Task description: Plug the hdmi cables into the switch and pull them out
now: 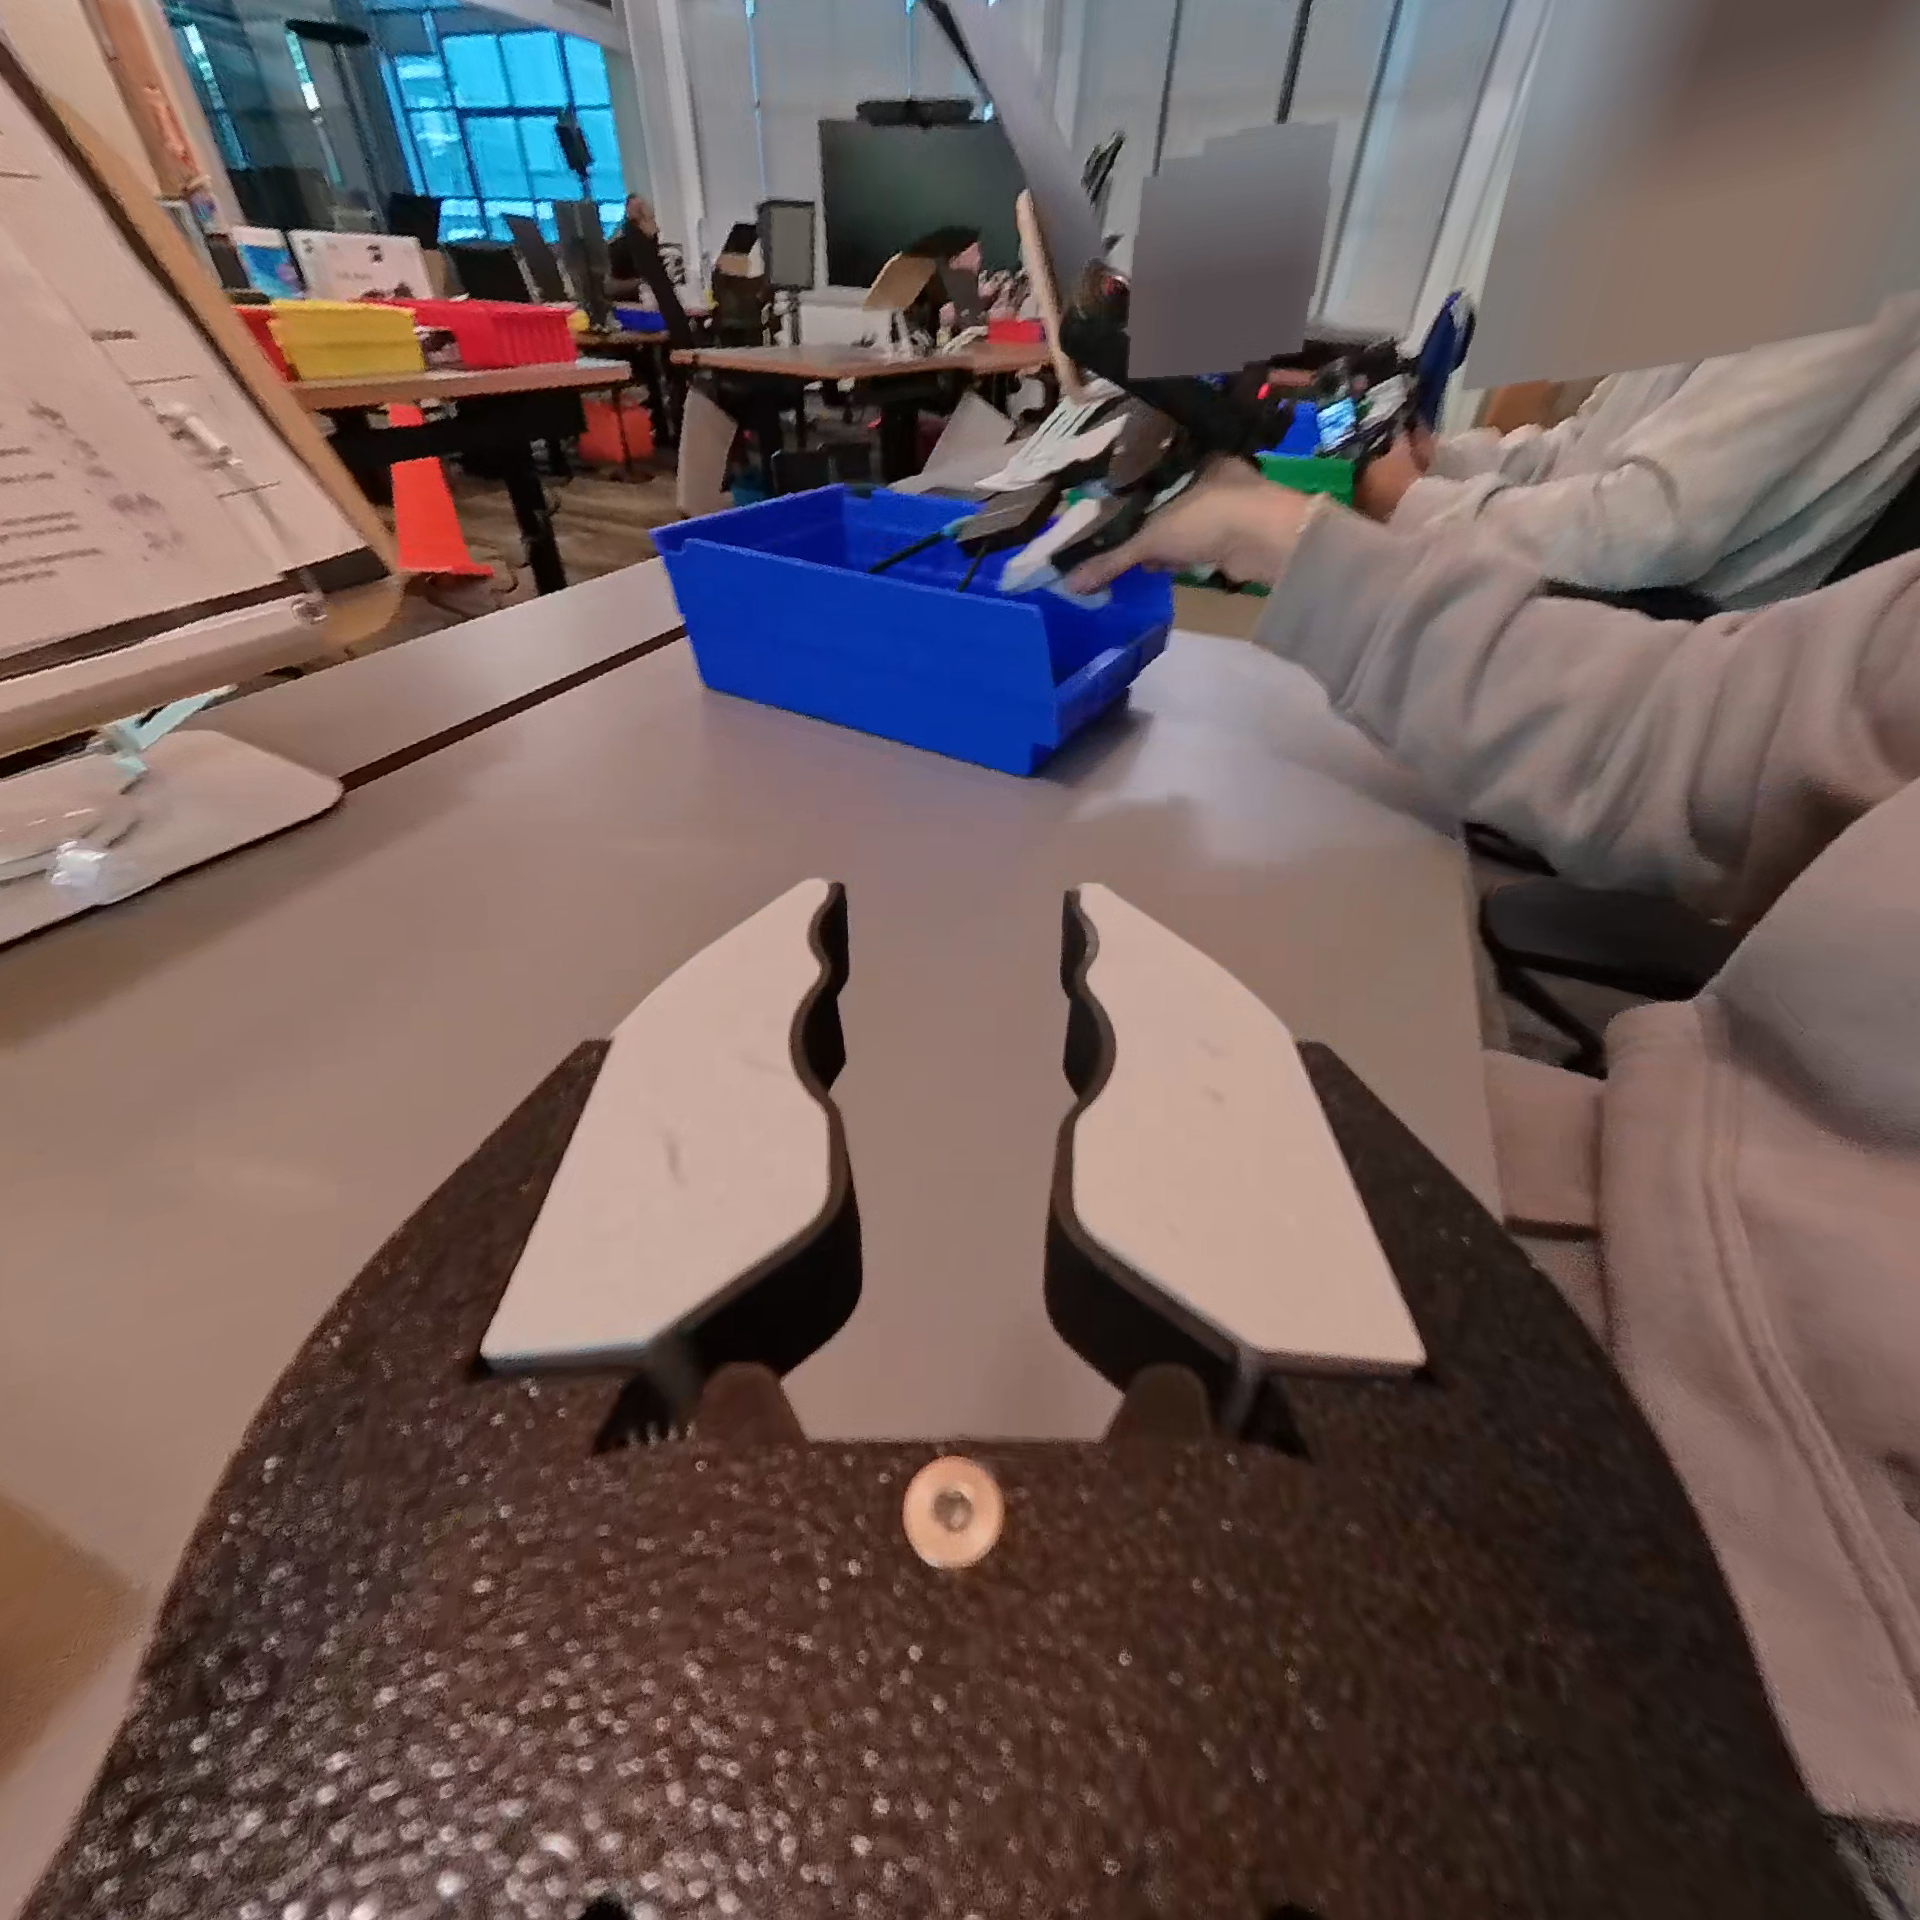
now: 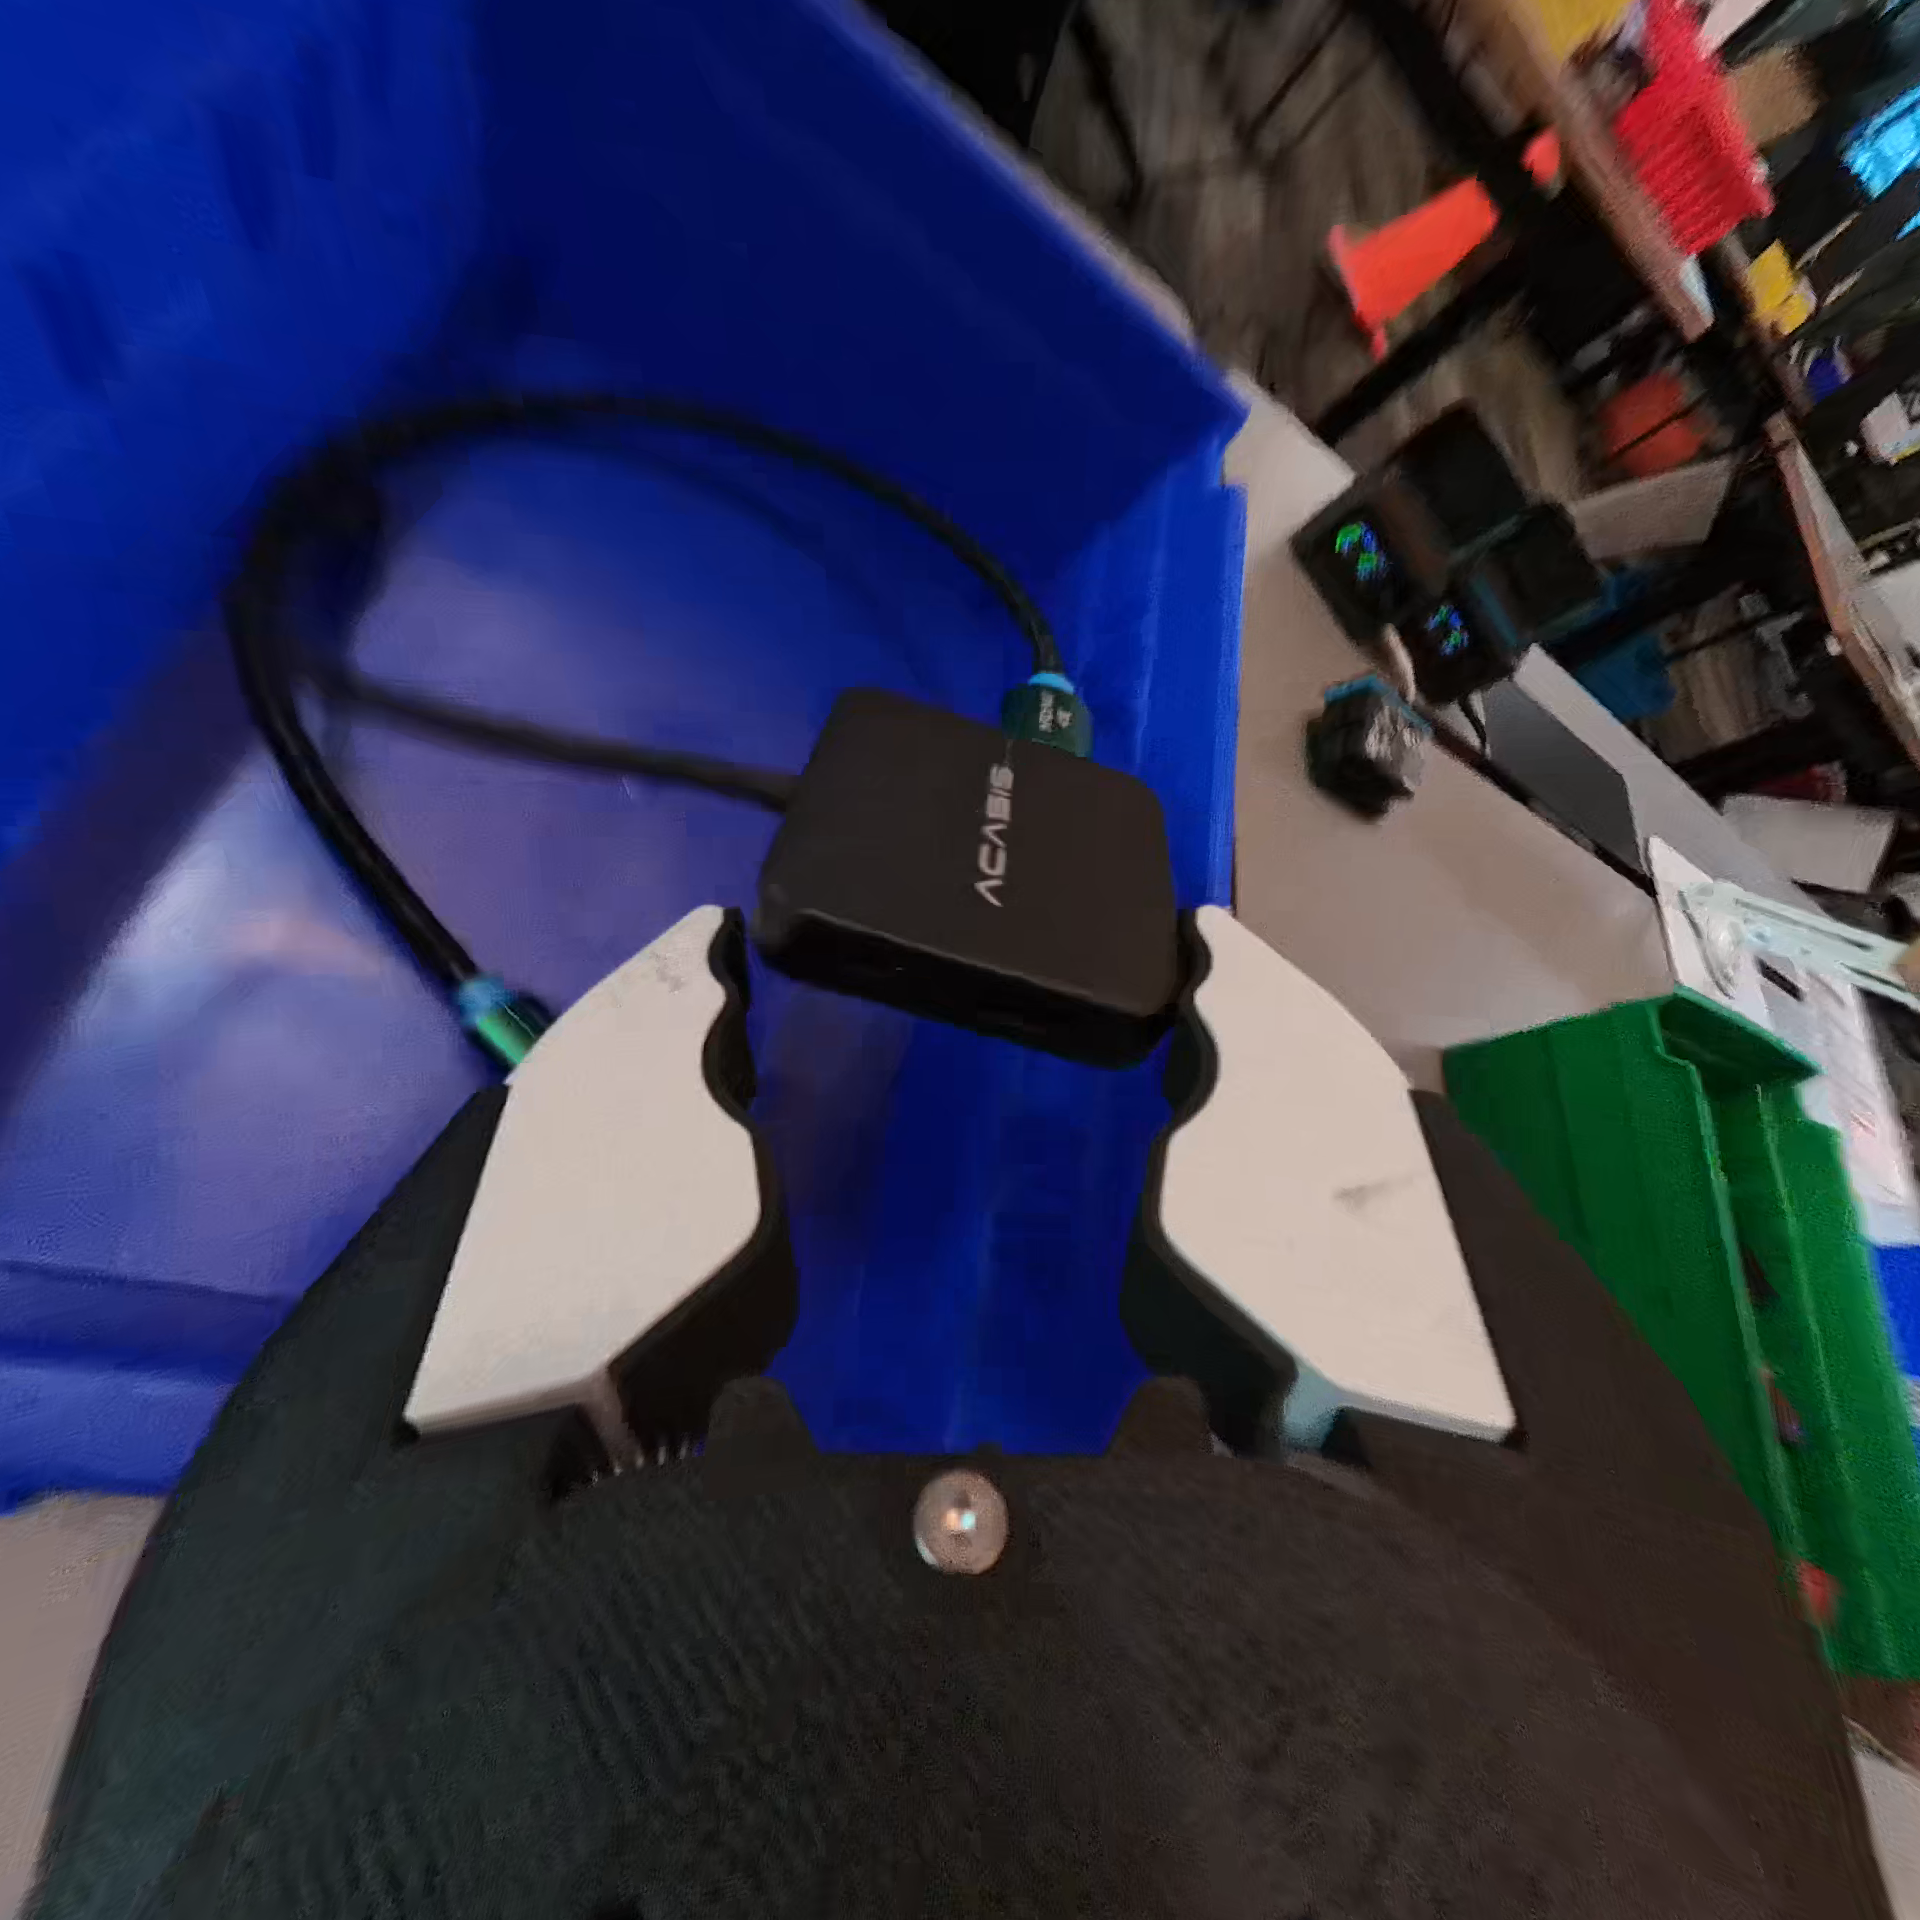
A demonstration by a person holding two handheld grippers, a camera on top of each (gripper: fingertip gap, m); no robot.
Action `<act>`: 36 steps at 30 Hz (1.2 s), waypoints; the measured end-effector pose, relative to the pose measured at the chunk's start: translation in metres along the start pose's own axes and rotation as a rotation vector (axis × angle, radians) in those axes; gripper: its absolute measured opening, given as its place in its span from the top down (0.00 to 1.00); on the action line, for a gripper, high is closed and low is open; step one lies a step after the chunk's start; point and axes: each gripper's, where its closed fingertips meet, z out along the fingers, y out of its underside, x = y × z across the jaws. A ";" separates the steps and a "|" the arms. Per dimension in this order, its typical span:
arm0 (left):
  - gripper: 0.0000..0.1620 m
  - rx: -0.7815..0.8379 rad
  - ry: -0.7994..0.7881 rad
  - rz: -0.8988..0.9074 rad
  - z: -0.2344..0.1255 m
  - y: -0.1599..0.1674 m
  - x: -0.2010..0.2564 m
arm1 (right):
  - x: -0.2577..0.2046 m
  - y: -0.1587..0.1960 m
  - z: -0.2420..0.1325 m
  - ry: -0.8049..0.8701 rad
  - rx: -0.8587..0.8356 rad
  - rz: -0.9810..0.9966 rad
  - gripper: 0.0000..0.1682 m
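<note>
My right gripper (image 2: 961, 935) is shut on a flat black HDMI switch (image 2: 935, 831) and holds it by its near corners over a blue bin (image 2: 623, 208). A braided black cable (image 2: 312, 748) has one teal plug (image 2: 1044, 717) in the switch's far edge. Its other teal plug (image 2: 499, 1018) hangs free beside my left finger. A thinner black lead (image 2: 582, 743) leaves the switch's left side. My left gripper (image 1: 954, 914) is open and empty, low over the grey table (image 1: 520, 935). From there the right gripper (image 1: 1039, 540) shows above the blue bin (image 1: 883, 644), cables dangling.
A document stand (image 1: 135, 447) sits at the table's left edge. A person's sleeved arm (image 1: 1558, 675) reaches across on the right. A green bin (image 2: 1662, 1299) stands right of the blue one, with small black devices (image 2: 1455, 582) on the table beyond.
</note>
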 end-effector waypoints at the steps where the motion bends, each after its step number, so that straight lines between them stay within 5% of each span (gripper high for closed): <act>1: 0.76 -0.012 -0.025 0.003 -0.004 0.002 -0.005 | 0.001 0.009 -0.001 0.015 -0.056 -0.043 0.52; 6: 0.76 -0.041 -0.215 -0.009 -0.034 -0.004 -0.052 | 0.007 -0.009 -0.040 0.058 0.061 0.013 0.40; 14: 0.77 -0.242 -0.667 0.002 -0.108 -0.029 -0.194 | -0.083 -0.091 -0.118 -0.374 0.583 0.179 0.46; 19: 0.64 -0.336 -0.854 -0.333 -0.156 -0.037 -0.291 | -0.103 -0.108 -0.128 -0.415 0.635 0.154 0.49; 25: 0.54 -0.493 -0.796 -0.903 -0.150 -0.012 -0.369 | -0.117 -0.114 -0.130 -0.480 0.654 0.156 0.50; 36: 0.54 -0.995 -0.967 -1.140 -0.129 0.071 -0.405 | -0.114 -0.106 -0.116 -0.523 0.625 0.276 0.49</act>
